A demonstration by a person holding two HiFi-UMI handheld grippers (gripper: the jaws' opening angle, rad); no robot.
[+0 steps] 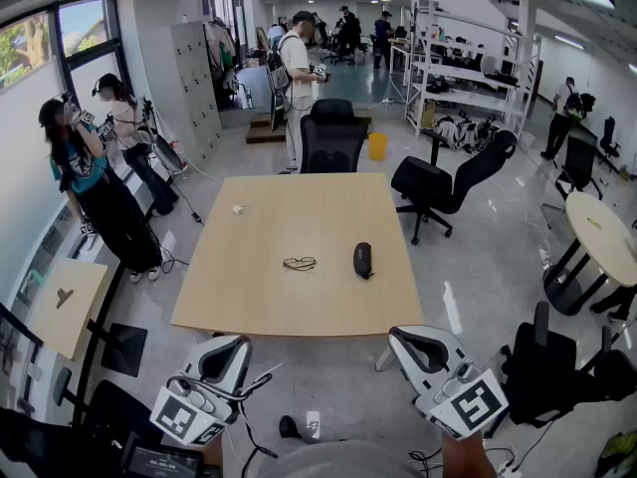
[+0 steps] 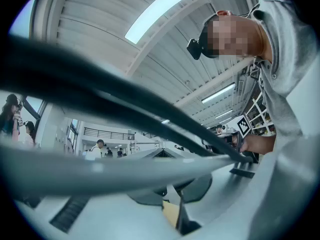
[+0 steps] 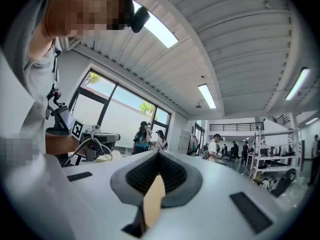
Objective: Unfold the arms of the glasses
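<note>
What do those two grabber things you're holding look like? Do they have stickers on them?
The left gripper and right gripper are smooth white shells, and black ribbed pads line the jaws. Each has a white cube with black square markers, the left cube and the right cube. Thin black cables loop over the left one. The person wears a grey shirt.

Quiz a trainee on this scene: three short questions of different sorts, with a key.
1. True or false: in the head view, the glasses lie left of the case.
2. The right gripper is: A open, B shut and empty, C shut on the glasses.
3. Fill in: the glasses rest on the ___.
Key: 1 true; 2 B; 3 table.
</note>
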